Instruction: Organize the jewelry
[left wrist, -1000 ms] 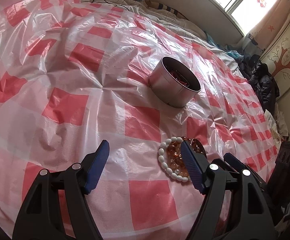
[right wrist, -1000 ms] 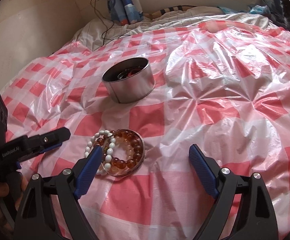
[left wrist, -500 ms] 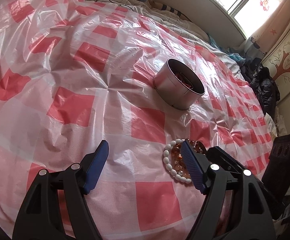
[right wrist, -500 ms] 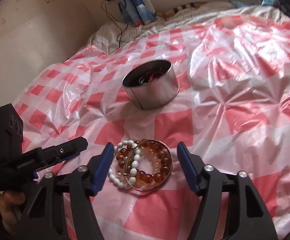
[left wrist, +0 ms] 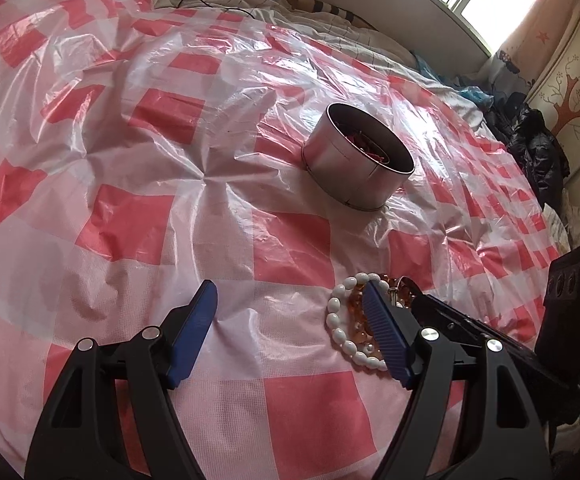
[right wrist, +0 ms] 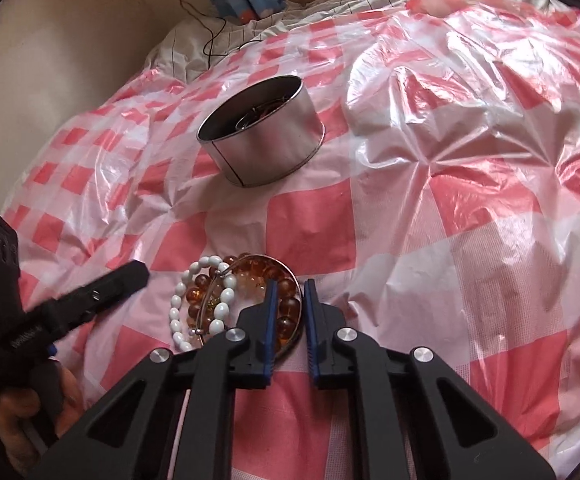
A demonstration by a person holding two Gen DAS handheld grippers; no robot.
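Right wrist view | right gripper (right wrist: 290, 304) nearly closed, straddling thin metal bangle (right wrist: 297, 294) rim over amber bead bracelet (right wrist: 286, 312) | pile lying just before round tin (right wrist: 262, 136) | left gripper (left wrist: 290, 320) spread, idle | pinch rim only, lift slowly.

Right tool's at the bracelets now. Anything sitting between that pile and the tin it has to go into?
Nothing visible. Between the bracelets and the tin lies only wrinkled checked sheet. The tin is open-topped with some jewelry already inside. The right tool has its fingers nearly closed at the pile's right edge; the left tool is open, off to the pile's left.
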